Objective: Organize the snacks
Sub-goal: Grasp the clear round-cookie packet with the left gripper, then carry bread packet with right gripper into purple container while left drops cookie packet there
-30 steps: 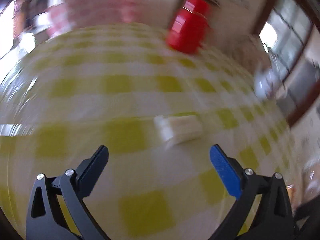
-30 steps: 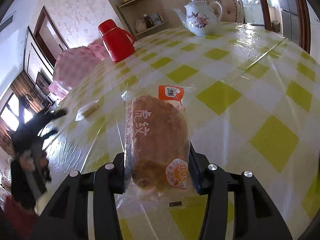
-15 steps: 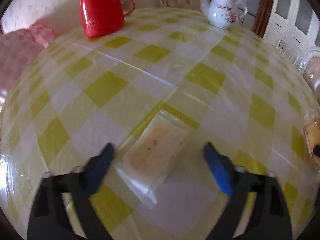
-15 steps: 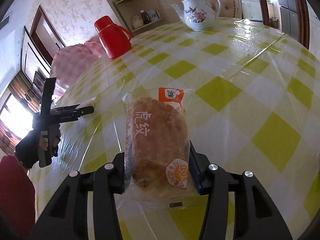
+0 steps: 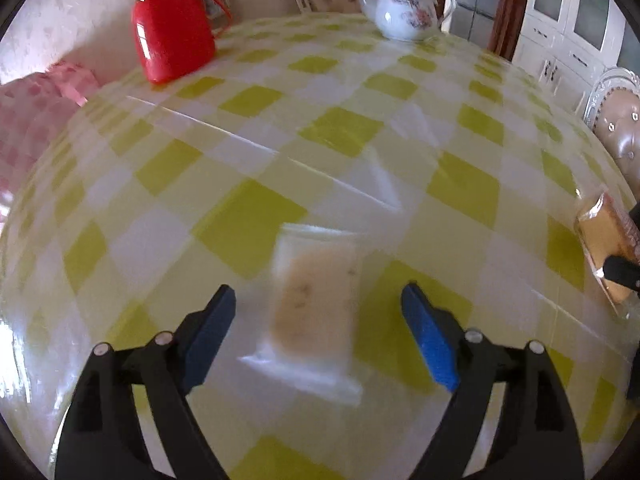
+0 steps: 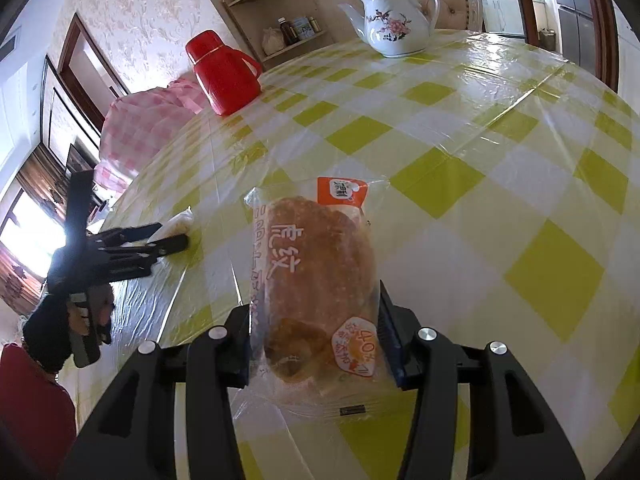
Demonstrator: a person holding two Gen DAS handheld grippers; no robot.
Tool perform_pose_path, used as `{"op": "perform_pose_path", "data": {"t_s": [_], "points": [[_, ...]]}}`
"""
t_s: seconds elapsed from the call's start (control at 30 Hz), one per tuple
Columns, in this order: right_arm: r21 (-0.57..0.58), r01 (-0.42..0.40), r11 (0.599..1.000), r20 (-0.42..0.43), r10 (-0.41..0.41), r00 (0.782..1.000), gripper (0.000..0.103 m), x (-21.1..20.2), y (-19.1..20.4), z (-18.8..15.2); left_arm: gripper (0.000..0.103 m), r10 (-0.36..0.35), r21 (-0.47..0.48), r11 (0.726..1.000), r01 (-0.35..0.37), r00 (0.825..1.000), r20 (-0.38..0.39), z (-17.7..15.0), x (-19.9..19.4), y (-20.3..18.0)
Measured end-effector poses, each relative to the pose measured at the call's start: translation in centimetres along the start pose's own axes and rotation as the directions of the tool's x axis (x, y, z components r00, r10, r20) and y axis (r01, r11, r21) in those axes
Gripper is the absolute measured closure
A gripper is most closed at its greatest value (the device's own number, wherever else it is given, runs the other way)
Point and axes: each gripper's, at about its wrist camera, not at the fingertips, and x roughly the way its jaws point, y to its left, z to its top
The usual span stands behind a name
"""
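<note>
A pale snack bar in a clear wrapper [image 5: 316,296] lies flat on the yellow-checked tablecloth [image 5: 344,132]. My left gripper [image 5: 318,320] is open, its fingers either side of the wrapper's near half. In the right wrist view the left gripper [image 6: 168,236] sits at the wrapper [image 6: 180,222]. My right gripper [image 6: 314,332] is shut on a wrapped bread loaf [image 6: 320,272] with an orange label. The loaf also shows at the right edge of the left wrist view [image 5: 604,240].
A red thermos jug [image 5: 172,20] stands at the table's far left and a white flowered teapot [image 5: 406,10] at the far side. A pink checked cloth [image 6: 148,120] lies beyond the table's left edge. Chairs [image 5: 616,112] stand around the table.
My left gripper has swung round and come down over the pale snack bar, which now lies between its open fingers. The right gripper holds the loaf nearly still.
</note>
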Motion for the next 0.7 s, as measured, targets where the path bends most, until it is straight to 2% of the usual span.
{"op": "perform_pose_path", "data": {"t_s": [0.03,0.07,0.1,0.2,0.27,0.33,0.4,0.5,0.63,0.7], "points": [[-0.001,0.000,1.000,0.000,0.000,1.000,0.054,0.0,0.0,0.0,0.052,0.000,-0.002,1.000,0.000,1.000,0.017,0.0,-0.3,-0.3],[-0.002,-0.001,1.000,0.000,0.001,1.000,0.054,0.0,0.0,0.0,0.067,0.007,-0.012,1.000,-0.007,1.000,0.026,-0.1,-0.5,-0.4],[-0.005,-0.004,1.000,0.001,0.004,1.000,0.055,0.0,0.1,0.0,0.068,0.008,-0.031,0.999,-0.007,1.000,0.030,-0.4,-0.9,-0.7],[-0.019,-0.014,1.000,0.005,0.014,1.000,0.055,-0.1,0.3,0.0,0.068,0.074,-0.023,0.997,-0.073,0.996,0.058,-2.0,-1.9,-2.6],[-0.021,-0.019,1.000,0.007,0.020,1.000,0.055,-0.2,0.4,0.0,0.068,0.136,-0.088,0.988,-0.127,0.985,0.103,-3.6,-3.6,-4.2],[-0.020,-0.024,1.000,0.005,0.024,1.000,0.055,-0.1,0.3,0.1,0.068,0.162,-0.189,0.973,-0.131,0.974,0.160,-5.1,-5.6,-5.5],[-0.020,-0.029,0.999,0.002,0.029,1.000,0.055,-0.1,0.3,0.1,0.068,0.165,-0.327,0.940,-0.092,0.965,0.203,-6.8,-7.7,-7.0],[-0.018,-0.035,0.999,-0.002,0.035,0.999,0.055,-0.1,0.2,0.1,0.068,0.196,-0.451,0.890,-0.069,0.951,0.240,-8.6,-9.7,-8.8],[-0.009,-0.049,0.999,-0.003,0.049,0.999,0.055,-0.2,-0.1,0.2,0.068,0.226,-0.566,0.823,-0.047,0.942,0.249,-10.9,-11.2,-9.8],[-0.013,-0.051,0.999,0.000,0.051,0.999,0.055,-0.3,-0.1,0.1,0.068,0.284,-0.565,0.818,-0.109,0.930,0.232,-11.8,-11.5,-10.5]]}}
